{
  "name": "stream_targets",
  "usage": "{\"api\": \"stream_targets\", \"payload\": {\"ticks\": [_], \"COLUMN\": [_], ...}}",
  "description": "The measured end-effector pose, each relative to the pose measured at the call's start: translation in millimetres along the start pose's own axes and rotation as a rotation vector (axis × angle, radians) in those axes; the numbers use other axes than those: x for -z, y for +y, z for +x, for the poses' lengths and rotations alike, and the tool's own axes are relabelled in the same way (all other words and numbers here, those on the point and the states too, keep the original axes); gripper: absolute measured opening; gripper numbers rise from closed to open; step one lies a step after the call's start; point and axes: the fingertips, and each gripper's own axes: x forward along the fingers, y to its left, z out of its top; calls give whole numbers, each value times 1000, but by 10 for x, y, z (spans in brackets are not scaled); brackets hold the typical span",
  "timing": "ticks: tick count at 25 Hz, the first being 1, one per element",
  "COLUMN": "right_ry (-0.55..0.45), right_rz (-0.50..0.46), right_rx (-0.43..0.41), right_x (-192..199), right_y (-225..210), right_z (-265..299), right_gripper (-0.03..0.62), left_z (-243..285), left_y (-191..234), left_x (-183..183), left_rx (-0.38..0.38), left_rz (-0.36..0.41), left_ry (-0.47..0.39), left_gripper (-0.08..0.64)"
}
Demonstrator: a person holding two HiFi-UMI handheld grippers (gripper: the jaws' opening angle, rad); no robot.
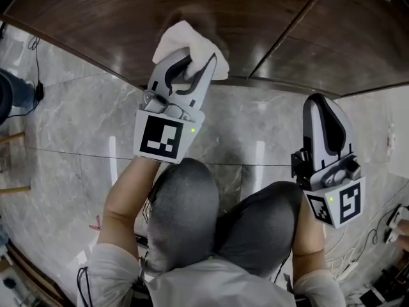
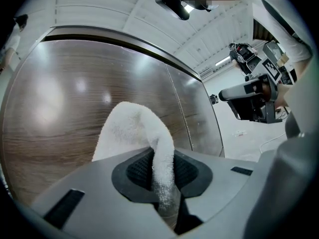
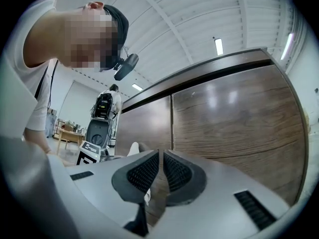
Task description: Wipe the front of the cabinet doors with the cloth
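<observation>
A white cloth [image 1: 182, 40] is bunched against the lower part of the left dark wood cabinet door [image 1: 96, 18]. My left gripper [image 1: 192, 69] is shut on it. In the left gripper view the cloth [image 2: 134, 128] rises from between the jaws and folds flat onto the door [image 2: 60, 98]. My right gripper [image 1: 321, 104] hangs to the right, below the right door [image 1: 345, 43] and apart from it. Its jaws stand together with nothing between them. The right gripper view looks along that gripper [image 3: 161, 171] at both doors [image 3: 234, 113].
A seam [image 1: 291, 31] separates the two doors. Pale marble floor [image 1: 77, 120] runs under the cabinet. The person's knees [image 1: 185, 210] are just below the grippers. Cables and a power strip [image 1: 348, 270] lie at the lower right. Wooden sticks [image 1: 13, 189] lie at the left edge.
</observation>
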Motion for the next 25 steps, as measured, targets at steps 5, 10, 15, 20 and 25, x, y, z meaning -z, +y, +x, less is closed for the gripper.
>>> {"api": "stream_targets", "payload": {"ticks": [5, 10, 15, 20, 25], "right_ry": [-11, -18, -26, 2, 21], "right_rz": [14, 25, 21, 3, -5], "right_rx": [22, 11, -8, -21, -44], "right_x": [-28, -54, -73, -32, -28], "right_y": [-148, -149, -105, -24, 51], "right_z": [-171, -195, -193, -139, -43], "right_gripper": [49, 49, 49, 49, 49], "left_z": [199, 402, 512, 615, 503], "left_y": [-275, -538, -666, -845, -906], "left_x": [7, -42, -85, -151, -418], "left_rx": [43, 100, 152, 196, 310], "left_rz": [19, 50, 38, 9, -37], "left_ry": [19, 31, 31, -1, -65], "left_gripper": [78, 78, 78, 78, 78]}}
